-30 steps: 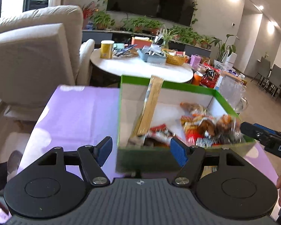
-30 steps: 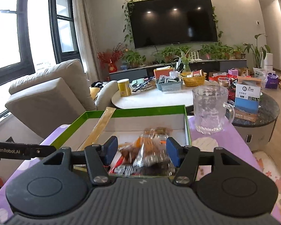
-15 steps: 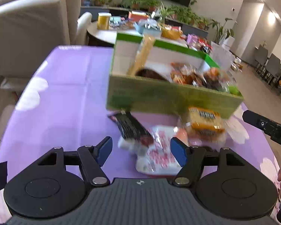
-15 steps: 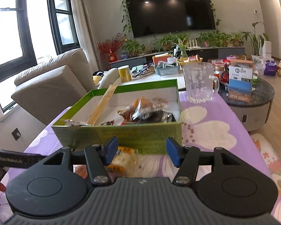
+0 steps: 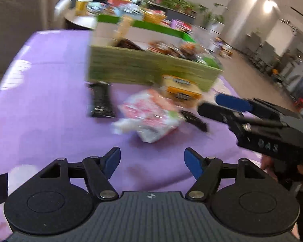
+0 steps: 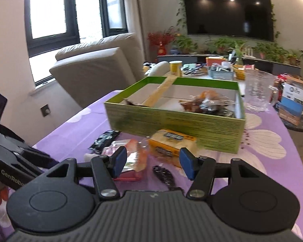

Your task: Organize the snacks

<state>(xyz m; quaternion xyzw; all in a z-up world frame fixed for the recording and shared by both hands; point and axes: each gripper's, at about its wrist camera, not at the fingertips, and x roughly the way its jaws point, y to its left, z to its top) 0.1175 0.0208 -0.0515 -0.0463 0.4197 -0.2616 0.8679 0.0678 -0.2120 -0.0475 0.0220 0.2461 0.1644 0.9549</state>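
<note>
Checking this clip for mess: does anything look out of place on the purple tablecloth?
Yes. Several snacks lie loose in front of the green box rather than in it: a yellow packet against its near wall, a pink-and-white packet, a black bar and a small dark wrapper. Nothing looks spilled or torn.

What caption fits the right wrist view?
Open right gripper hovers over loose snack packets on the purple tablecloth, before a green box of snacks.

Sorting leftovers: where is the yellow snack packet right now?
The yellow snack packet lies on the purple tablecloth against the green box front wall, right of the pink packet.
</note>
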